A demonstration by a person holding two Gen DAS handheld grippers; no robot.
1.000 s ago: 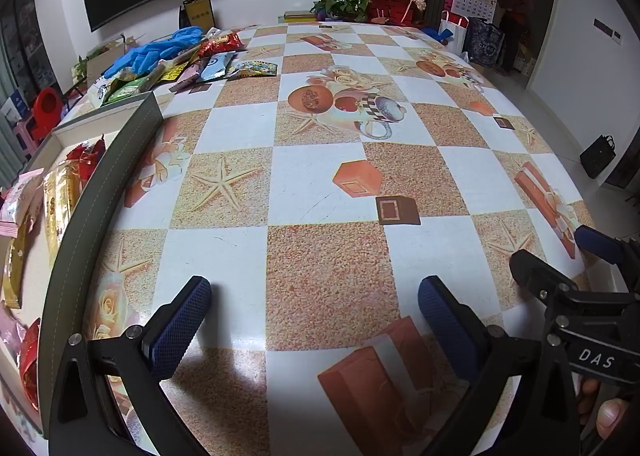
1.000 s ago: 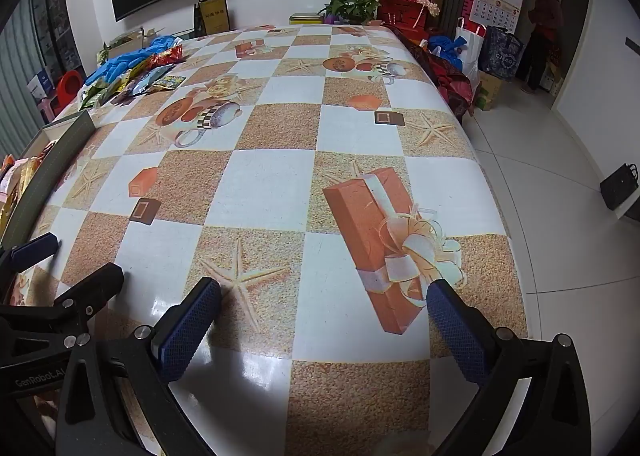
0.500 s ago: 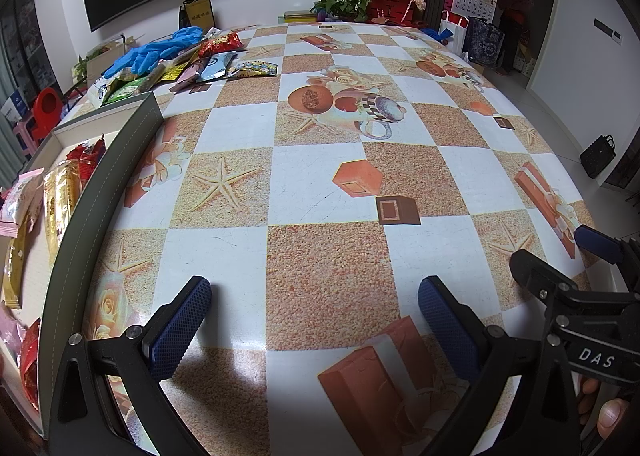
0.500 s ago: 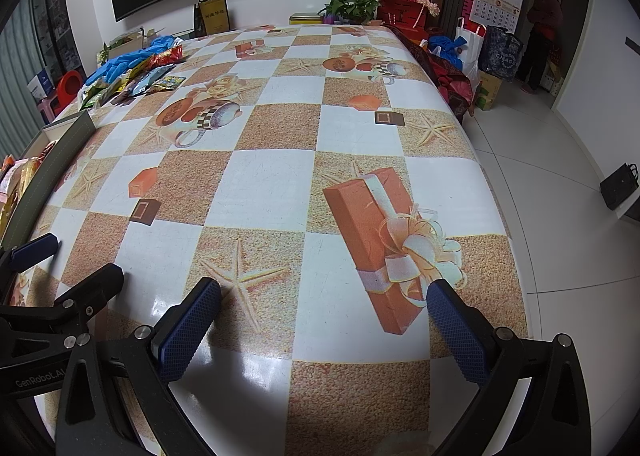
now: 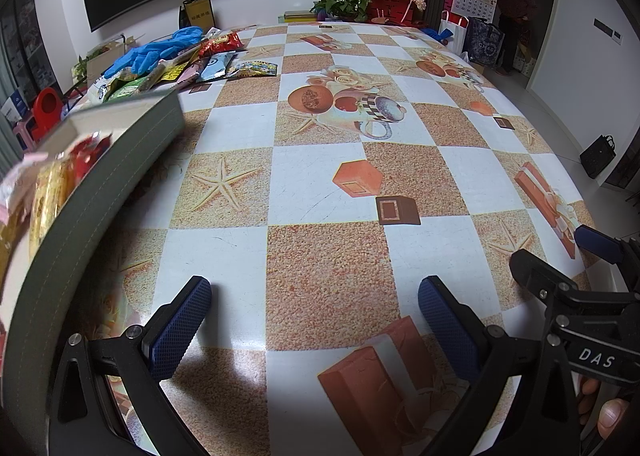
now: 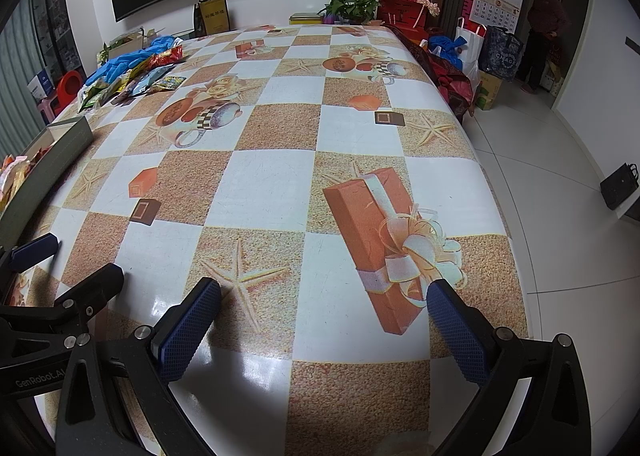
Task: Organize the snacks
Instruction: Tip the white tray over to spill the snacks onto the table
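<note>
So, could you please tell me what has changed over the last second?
The snack box has slid slightly rightward across the table and looks blurred. The left claw and right claw stay open and empty, and the loose snacks are unmoved.

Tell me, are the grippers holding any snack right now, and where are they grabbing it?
No, nothing is held. The left gripper and the right gripper are both open above the table, and the loose snack packets lie far away.
</note>
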